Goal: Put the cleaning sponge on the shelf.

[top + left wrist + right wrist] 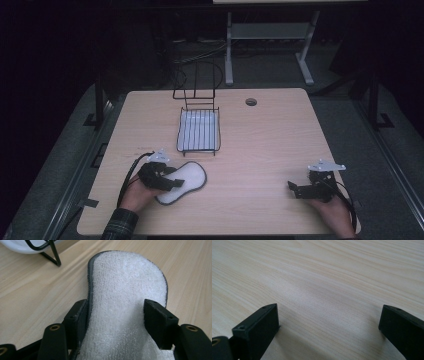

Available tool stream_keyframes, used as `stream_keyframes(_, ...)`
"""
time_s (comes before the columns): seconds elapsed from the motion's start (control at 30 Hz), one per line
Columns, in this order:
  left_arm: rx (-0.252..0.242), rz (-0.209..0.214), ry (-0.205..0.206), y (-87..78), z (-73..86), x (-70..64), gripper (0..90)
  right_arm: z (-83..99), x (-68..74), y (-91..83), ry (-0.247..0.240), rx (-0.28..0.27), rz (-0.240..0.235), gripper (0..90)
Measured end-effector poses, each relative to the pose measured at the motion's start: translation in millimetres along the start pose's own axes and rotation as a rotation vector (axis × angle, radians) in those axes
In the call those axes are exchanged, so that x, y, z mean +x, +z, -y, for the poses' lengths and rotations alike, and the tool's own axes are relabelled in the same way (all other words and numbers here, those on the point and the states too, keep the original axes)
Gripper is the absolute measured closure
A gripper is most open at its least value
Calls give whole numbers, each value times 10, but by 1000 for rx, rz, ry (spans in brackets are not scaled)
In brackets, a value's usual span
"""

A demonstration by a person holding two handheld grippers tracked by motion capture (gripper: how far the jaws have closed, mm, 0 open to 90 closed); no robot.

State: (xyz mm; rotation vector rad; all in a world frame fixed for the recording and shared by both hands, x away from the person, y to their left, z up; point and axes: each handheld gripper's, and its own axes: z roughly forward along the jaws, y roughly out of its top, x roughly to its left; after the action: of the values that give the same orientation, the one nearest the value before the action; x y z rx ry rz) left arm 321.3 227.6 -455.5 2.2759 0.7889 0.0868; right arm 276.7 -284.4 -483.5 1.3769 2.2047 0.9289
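- Left gripper (116, 315): its two black jaws stand on either side of the narrow waist of a white, fluffy, peanut-shaped cloth pad with a dark grey stitched rim (127, 290). In the left gripper view one jaw lies against the rim, while the other rests at the pad's opposite edge. The jaws are closed onto the pad.
- Pad: it lies on the light wooden table (260, 150) at the near left; its rounded far end points towards a black wire rack (198, 131).
- Left gripper, high view (172, 184): it is held in the person's left hand (135, 195) over the pad's near end (187, 180), with a plaid sleeve (119, 226) at the near edge.
- Right gripper (329, 325): its black jaws stand wide apart, with bare wood grain between them and nothing held.
- Right gripper, high view (295, 187): it sits low at the near right of the table, well apart from the pad, and is held in the person's right hand (332, 212).
- Wire rack: it stands just beyond the pad, near the table's middle, and holds a white tray (199, 126); one of its wire feet (53, 255) shows at the far left of the left gripper view.
- Far side: a round grommet hole (251, 102) lies to the right of the rack.
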Motion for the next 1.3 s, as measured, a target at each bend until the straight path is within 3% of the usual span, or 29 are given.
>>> stream_keyframes(0.33,-62,40,-37,-144,-8,29,681,-3,-1,3,1,0,2,24)
stream_keyframes(0.5,-85,70,-46,-214,-23,34,752,-3,-1,3,2,0,2,24)
stream_keyframes(0.8,-119,106,-55,-289,-58,7,822,-3,-1,3,2,1,2,24)
stream_keyframes(1.3,-171,108,-16,-409,-165,-138,855,-4,-1,4,3,0,3,24)
